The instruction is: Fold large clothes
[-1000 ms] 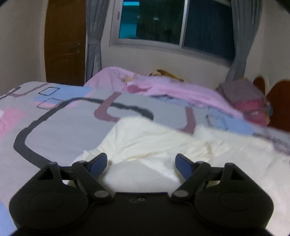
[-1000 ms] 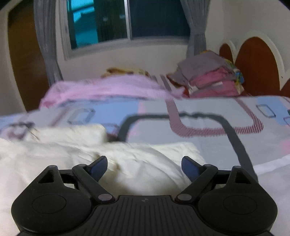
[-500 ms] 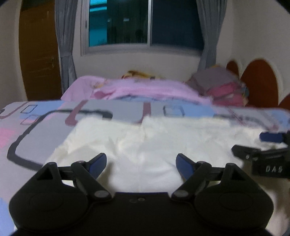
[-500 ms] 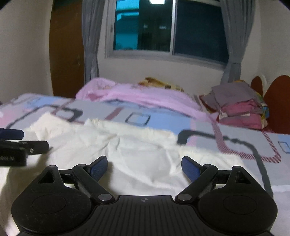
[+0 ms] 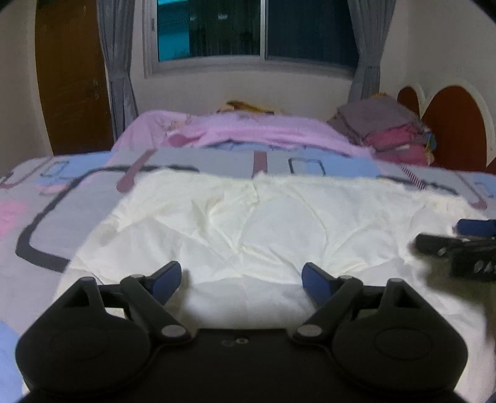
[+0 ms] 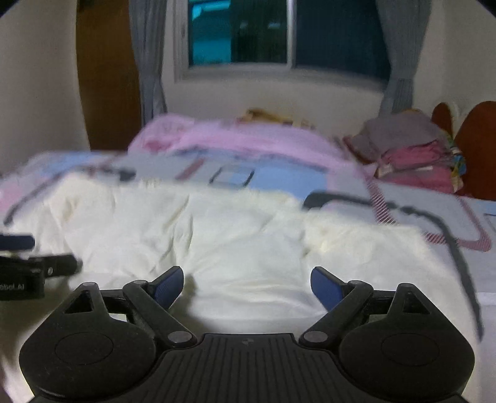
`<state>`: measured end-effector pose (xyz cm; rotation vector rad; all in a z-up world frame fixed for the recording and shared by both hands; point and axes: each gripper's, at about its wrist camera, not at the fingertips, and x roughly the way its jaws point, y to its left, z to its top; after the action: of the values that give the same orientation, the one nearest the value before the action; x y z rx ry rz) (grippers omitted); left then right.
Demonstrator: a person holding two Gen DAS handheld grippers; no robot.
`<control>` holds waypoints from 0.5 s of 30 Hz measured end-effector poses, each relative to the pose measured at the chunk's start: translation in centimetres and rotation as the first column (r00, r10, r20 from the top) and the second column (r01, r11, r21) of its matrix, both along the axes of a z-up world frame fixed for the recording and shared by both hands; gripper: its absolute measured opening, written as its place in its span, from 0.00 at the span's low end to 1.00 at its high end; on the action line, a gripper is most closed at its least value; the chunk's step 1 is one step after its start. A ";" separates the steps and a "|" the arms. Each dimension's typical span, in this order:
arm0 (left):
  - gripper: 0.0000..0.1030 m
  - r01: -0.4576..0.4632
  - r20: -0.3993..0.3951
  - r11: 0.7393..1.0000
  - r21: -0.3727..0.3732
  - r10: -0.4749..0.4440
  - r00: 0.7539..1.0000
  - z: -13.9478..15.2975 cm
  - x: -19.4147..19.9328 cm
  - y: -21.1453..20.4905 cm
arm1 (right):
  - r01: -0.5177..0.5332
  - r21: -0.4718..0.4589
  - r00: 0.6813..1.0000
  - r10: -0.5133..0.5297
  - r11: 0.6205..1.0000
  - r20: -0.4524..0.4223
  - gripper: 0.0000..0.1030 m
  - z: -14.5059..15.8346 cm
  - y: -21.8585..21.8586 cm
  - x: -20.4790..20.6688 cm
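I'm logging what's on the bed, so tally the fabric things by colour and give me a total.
White: 1, the garment spread flat under both open grippers, left gripper and right gripper.
Pink: 1, the blanket at the far edge.
Patterned: 1, the bedsheet.
Mixed grey and pink: 1, the clothes pile.
Total: 4

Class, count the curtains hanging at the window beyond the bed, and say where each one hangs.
2. One grey curtain hangs at the window's left side, next to the brown door. The other curtain hangs at its right side, above the stack of folded clothes. No others show.
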<state>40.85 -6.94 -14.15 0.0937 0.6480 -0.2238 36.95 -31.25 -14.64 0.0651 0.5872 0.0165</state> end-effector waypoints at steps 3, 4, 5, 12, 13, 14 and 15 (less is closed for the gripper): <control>0.83 -0.006 0.041 1.000 0.013 0.006 0.999 0.8 0.1 0.4 | 0.078 -0.021 0.996 -0.077 0.997 0.044 0.86 1.1 -2.4 -0.8; 0.83 -0.015 0.046 1.000 0.016 0.014 0.999 0.9 0.4 0.5 | 0.113 -0.033 0.993 -0.111 0.993 0.045 0.86 1.2 -3.4 -0.8; 0.83 -0.027 0.045 0.999 0.019 0.026 0.999 0.9 0.9 0.8 | 0.137 -0.034 0.990 -0.136 0.990 0.034 0.86 1.1 -4.3 -0.7; 0.83 -0.106 0.034 0.994 0.019 0.105 0.994 0.7 4.1 3.0 | 0.244 0.000 0.970 -0.244 0.970 0.003 0.86 0.7 -7.7 -0.4; 0.83 -0.112 0.033 0.994 0.017 0.111 0.993 0.7 4.6 3.3 | 0.246 0.001 0.969 -0.246 0.969 0.004 0.86 0.7 -7.8 -0.1; 0.83 -0.118 0.033 0.993 0.014 0.118 0.992 0.7 5.2 3.6 | 0.250 -0.004 0.968 -0.250 0.968 0.007 0.86 0.7 -7.7 0.2; 0.82 -0.124 0.033 0.992 0.011 0.123 0.992 0.7 5.7 3.9 | 0.252 -0.007 0.968 -0.252 0.968 0.009 0.86 0.6 -7.6 0.5</control>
<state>46.54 -3.07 -13.49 0.0696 0.6212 -0.0983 37.43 -38.80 -14.00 0.1310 0.5676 -0.2325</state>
